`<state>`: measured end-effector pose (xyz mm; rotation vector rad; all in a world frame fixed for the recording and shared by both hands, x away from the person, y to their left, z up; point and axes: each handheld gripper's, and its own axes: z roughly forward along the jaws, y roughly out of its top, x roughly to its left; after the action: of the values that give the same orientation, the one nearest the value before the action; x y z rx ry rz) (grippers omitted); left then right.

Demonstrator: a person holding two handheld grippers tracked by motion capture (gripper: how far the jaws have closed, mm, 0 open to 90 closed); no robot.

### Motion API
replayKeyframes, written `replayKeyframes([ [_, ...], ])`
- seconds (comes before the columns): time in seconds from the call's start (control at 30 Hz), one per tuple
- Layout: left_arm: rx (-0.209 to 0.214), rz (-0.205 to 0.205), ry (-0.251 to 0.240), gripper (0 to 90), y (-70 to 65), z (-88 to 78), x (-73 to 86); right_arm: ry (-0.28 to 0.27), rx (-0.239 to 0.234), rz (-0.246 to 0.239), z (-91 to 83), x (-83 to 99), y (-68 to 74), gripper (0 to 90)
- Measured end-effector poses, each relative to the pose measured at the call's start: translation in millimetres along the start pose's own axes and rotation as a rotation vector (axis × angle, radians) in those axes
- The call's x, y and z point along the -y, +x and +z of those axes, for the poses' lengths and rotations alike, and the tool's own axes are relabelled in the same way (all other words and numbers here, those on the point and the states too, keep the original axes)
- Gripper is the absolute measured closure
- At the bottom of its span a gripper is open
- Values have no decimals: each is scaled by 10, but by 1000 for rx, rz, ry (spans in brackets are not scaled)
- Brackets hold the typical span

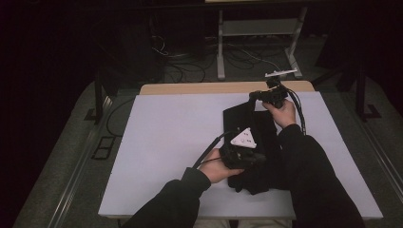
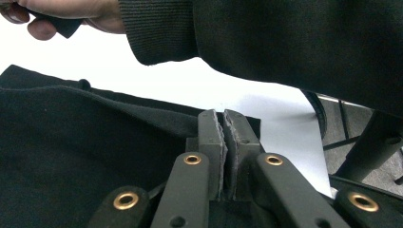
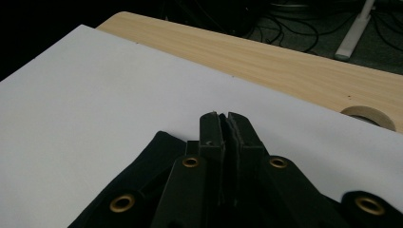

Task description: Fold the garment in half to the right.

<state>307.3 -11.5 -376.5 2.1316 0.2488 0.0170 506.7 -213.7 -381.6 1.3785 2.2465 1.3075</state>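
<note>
A black cloth [image 1: 237, 118] lies lengthwise on the right half of the white table cover [image 1: 166, 142]. My left gripper [image 1: 259, 159], with a grey three-cornered plate on top, is at the cloth's near end. Its jaws are shut on a fold of the cloth [image 2: 71, 142], pressed together at the left gripper's tips [image 2: 223, 118]. My right gripper [image 1: 253, 96] is at the far end and holds that edge a little above the table. In the right gripper view the right gripper [image 3: 222, 118] is shut, with the cloth [image 3: 152, 156] hanging beneath it.
A wooden table edge [image 1: 190, 88] shows beyond the white cover, with a roll of tape [image 3: 368, 116] on it. The person's right sleeve [image 2: 285, 38] crosses above the cloth. Cables and a white stand [image 1: 221, 47] are on the floor behind the table.
</note>
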Motion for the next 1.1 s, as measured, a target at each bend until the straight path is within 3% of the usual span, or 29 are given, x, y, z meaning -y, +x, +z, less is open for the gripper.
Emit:
replayKeyframes([
  [0.7, 58, -9, 9, 850, -31, 336, -32, 20, 28, 29, -88, 238, -286, 838],
  [1.1, 67, -11, 24, 850, -31, 505, -61, 17, 36, 63, -90, 385, -435, 838],
])
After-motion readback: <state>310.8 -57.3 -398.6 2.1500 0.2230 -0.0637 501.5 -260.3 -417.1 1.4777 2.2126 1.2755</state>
